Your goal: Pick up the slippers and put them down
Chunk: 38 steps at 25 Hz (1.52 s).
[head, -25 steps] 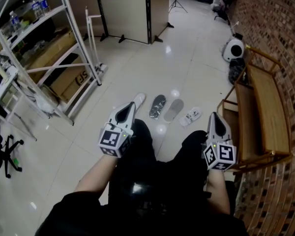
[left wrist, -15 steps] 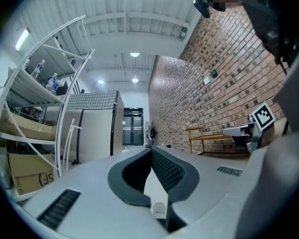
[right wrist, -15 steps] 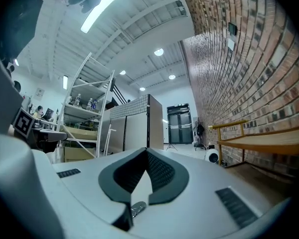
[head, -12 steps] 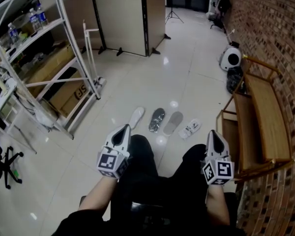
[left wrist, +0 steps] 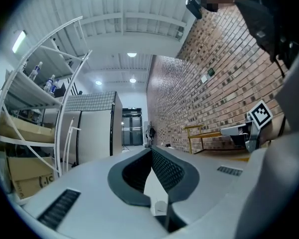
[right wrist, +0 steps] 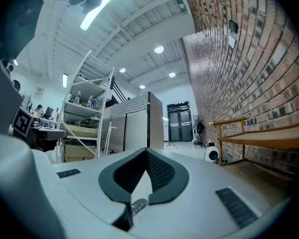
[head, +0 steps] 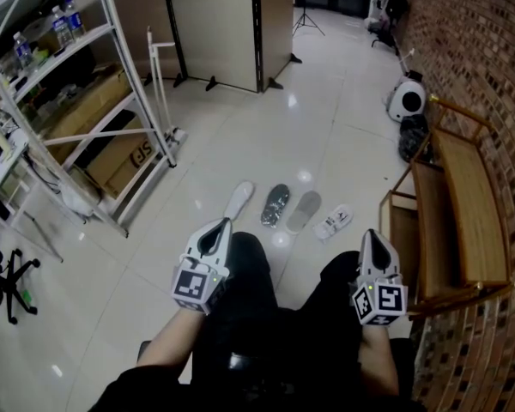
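Hardly any change over the last second: just a small drift of the head view. Left gripper point(head: 219, 230) and right gripper point(head: 371, 240) parked over the knees point(head: 249, 256) as before, both pointing level. On each, fingers pressed together tip to tip, nothing between, nothing held. Four slippers lying in a loose row on the floor point(head: 326, 127) just past the knees, same spots as a second ago: white slipper point(head: 239, 201), dark slipper point(head: 275, 205), grey slipper point(head: 303, 211), printed slipper point(head: 333, 222) nearest the bench point(head: 463, 204). All four well apart from both grippers, untouched. Reads as task not yet started, probably a pause before the first reach. Still to do: open up, lean down and forward, likely toward the nearest slipper on either side.
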Each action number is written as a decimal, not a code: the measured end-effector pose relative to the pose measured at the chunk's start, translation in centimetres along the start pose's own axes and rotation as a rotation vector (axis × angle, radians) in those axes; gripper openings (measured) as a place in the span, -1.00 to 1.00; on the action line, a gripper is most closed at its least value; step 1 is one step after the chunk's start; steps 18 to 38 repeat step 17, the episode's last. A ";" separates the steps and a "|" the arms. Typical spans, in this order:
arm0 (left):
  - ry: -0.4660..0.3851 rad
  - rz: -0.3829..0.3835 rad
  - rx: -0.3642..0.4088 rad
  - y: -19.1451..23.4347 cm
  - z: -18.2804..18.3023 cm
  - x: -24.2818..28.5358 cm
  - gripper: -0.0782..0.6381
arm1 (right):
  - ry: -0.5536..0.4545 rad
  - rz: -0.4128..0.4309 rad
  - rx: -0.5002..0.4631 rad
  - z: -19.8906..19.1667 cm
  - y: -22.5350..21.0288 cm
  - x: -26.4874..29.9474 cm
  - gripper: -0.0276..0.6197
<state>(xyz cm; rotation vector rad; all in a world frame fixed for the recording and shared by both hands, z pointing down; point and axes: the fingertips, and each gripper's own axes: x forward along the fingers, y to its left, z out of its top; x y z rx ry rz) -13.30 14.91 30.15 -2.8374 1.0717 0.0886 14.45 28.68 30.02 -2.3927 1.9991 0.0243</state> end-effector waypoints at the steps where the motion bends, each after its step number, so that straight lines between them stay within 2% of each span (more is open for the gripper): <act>1: 0.006 0.003 -0.007 0.1 -0.2 -0.1 -0.78 | 0.001 -0.001 0.000 0.0 0.0 0.0 -0.89; 10: 0.036 -0.031 -0.005 0.0 -2.3 -0.1 -0.78 | 0.012 0.001 0.007 -1.6 0.1 -0.1 -0.89; 38: 0.039 -0.025 -0.006 0.4 -2.3 1.0 -0.78 | 0.015 0.006 0.014 -2.1 -0.4 0.6 -0.89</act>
